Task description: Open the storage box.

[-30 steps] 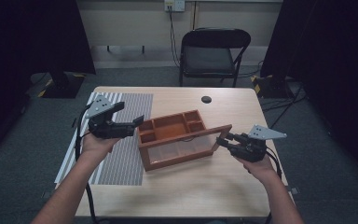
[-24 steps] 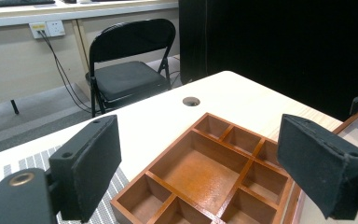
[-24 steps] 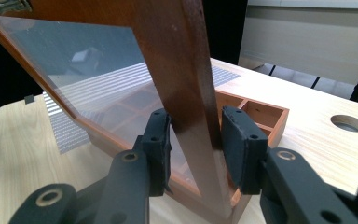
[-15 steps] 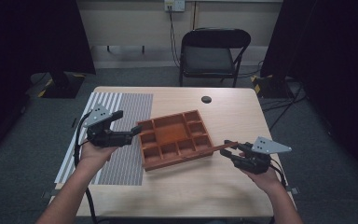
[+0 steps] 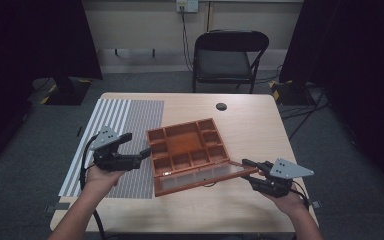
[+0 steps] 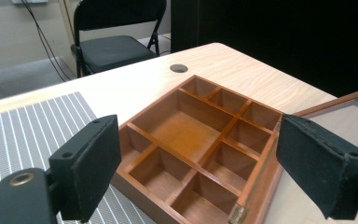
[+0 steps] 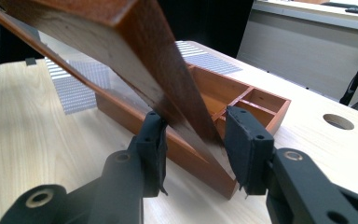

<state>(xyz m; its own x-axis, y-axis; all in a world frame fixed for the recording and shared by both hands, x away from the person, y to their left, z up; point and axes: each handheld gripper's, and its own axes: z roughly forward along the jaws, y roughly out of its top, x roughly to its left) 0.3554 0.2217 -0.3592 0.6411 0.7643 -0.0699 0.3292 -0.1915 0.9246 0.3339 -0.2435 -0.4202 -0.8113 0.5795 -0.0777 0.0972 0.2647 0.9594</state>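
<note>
The glass lid (image 5: pixel 207 175) runs out of frame top left in the right gripper view. The wooden box (image 5: pixel 187 145) sits mid-table, compartments all empty. The right gripper (image 5: pixel 250 167) pinches the lid's corner; the left gripper (image 5: pixel 144 154) is spread wide, just beside the box's left side.

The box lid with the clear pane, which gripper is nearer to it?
Right. The right gripper has the lid's wooden frame between its jaws; the left gripper sits open beside the compartment tray.
</note>
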